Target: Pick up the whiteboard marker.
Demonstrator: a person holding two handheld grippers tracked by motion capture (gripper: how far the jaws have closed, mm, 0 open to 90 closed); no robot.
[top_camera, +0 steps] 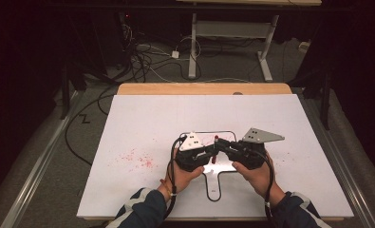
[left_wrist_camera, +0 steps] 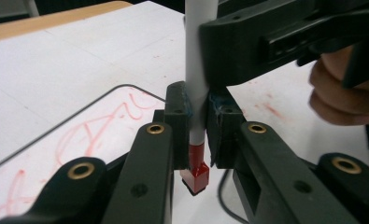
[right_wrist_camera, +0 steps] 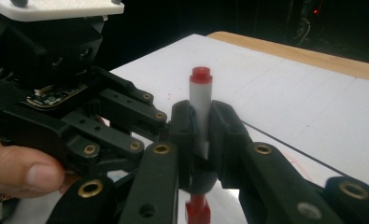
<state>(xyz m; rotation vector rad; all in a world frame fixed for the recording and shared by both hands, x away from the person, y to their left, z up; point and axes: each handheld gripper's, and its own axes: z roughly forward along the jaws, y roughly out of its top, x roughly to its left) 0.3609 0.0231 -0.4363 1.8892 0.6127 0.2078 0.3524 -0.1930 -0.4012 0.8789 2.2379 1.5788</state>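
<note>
Marker (left_wrist_camera: 198, 84) top cut off by upper edge in left gripper view; barrel middle hidden behind fingers (right_wrist_camera: 184, 135) in right gripper view. Scribbles on whiteboard (top_camera: 225, 166) too small to read from above.

Both grippers meet over the small whiteboard (top_camera: 223, 166), crowding the near-centre. The left gripper (top_camera: 212, 151) and right gripper (top_camera: 221, 146) both clamp the upright marker (top_camera: 216, 141), leaving no gap between them. The table (top_camera: 142, 118) lies bare to the far side, left and right. Red specks (top_camera: 136, 159) at left lie flat, no obstacle.
</note>
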